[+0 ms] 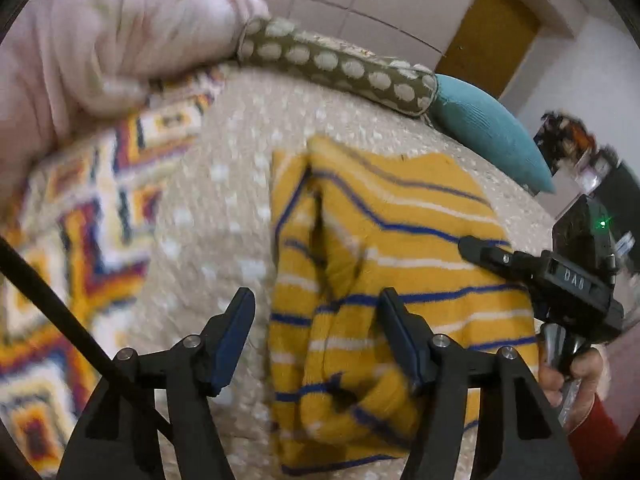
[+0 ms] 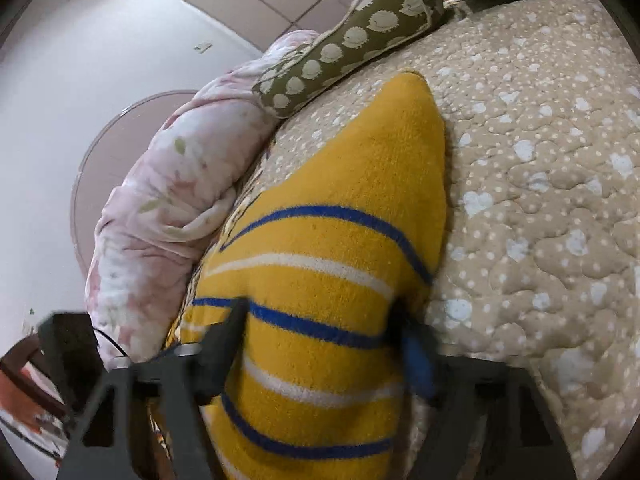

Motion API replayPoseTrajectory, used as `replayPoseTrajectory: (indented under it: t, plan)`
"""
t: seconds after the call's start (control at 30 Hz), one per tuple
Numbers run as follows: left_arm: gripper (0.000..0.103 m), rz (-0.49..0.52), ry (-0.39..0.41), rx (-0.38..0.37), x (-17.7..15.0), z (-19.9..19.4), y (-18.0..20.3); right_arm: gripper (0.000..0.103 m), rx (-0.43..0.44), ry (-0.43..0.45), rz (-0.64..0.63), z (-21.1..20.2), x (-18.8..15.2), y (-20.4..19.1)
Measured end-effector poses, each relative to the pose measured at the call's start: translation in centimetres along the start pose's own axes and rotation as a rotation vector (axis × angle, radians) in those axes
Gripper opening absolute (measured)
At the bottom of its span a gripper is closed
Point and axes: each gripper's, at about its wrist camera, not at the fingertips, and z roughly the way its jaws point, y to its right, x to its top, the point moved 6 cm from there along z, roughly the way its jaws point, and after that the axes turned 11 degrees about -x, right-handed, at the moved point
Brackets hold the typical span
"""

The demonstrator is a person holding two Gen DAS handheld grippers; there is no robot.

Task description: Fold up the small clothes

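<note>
Fuzzy yellow striped garment (image 1: pixel 384 264) lies on the quilted beige bedspread (image 1: pixel 224 184); left gripper (image 1: pixel 316 312) gapes wide above it, right gripper (image 2: pixel 320 320) spread wide astride the knit.

Left wrist view motion-blurred: patterned blanket (image 1: pixel 80 240) and pink quilt (image 1: pixel 112 32) smeared. Yellow striped sweater (image 1: pixel 384 280) bottom hem hidden behind left gripper (image 1: pixel 316 340). Right gripper (image 2: pixel 320 344) blurred in its own view, fingers overlapping sweater (image 2: pixel 328 280); grip unclear. Sweater cut off at bottom edge.
</note>
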Motion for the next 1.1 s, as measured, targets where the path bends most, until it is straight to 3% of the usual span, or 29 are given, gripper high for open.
replayPoseTrajectory:
  t: [0.03,0.13,0.17,0.23,0.3,0.4,0.47,0.53,0.6,0.67,0.7,0.73,0.83,0.93,1.1]
  plan:
    - [0.056,-0.041,-0.028,-0.046,-0.7,0.7,-0.1,0.045,0.006,-0.007,0.013,-0.2,0.3,0.2]
    - [0.050,-0.050,-0.019,-0.085,-1.6,1.0,2.1,0.033,0.006,0.011,0.001,-2.8,1.4,0.6]
    - [0.047,-0.045,-0.021,-0.102,-1.6,1.1,3.3,0.033,-0.002,0.030,-0.025,-4.1,1.7,0.6]
    - [0.029,-0.046,-0.036,-0.173,-1.7,1.5,5.7,0.033,-0.015,0.067,-0.052,-6.6,2.3,0.8]
    - [0.024,-0.015,-0.048,-0.223,-1.8,2.3,8.7,0.032,-0.039,0.121,-0.061,-9.8,3.1,2.0]
    - [0.024,0.042,-0.062,-0.162,-2.2,3.9,11.2,0.036,-0.144,0.159,-0.071,-12.5,3.7,4.8]
    - [0.025,0.042,-0.073,-0.117,-2.5,4.7,11.4,0.046,-0.241,0.120,-0.076,-11.9,3.3,6.8]
    - [0.028,0.036,-0.076,-0.116,-2.9,4.1,11.8,0.049,-0.336,0.049,-0.078,-10.8,2.4,8.7]
    - [0.031,0.065,-0.040,-0.088,-3.2,2.0,12.2,0.050,-0.325,0.104,-0.076,-12.7,1.9,8.8]
    - [0.052,0.117,0.022,-0.039,-3.8,-1.2,12.1,0.051,-0.371,0.189,-0.117,-15.2,1.8,7.8]
    - [0.069,0.130,0.053,-0.013,-4.2,-2.6,11.9,0.051,-0.385,0.228,-0.157,-16.4,1.5,6.7]
    - [0.077,0.134,0.074,0.009,-4.6,-3.5,11.5,0.051,-0.383,0.247,-0.194,-17.1,1.1,5.6]
    - [0.077,0.104,0.086,0.071,-6.0,-5.5,8.9,0.051,-0.301,0.221,-0.325,-17.1,-1.4,1.0]
    - [0.077,0.048,0.080,0.085,-8.0,-6.5,6.7,0.053,-0.229,0.155,-0.508,-14.9,-6.0,-3.4]
    - [0.077,-0.002,0.108,0.087,-10.2,-8.2,4.7,0.054,-0.347,0.115,-0.726,-9.8,-10.9,-6.0]
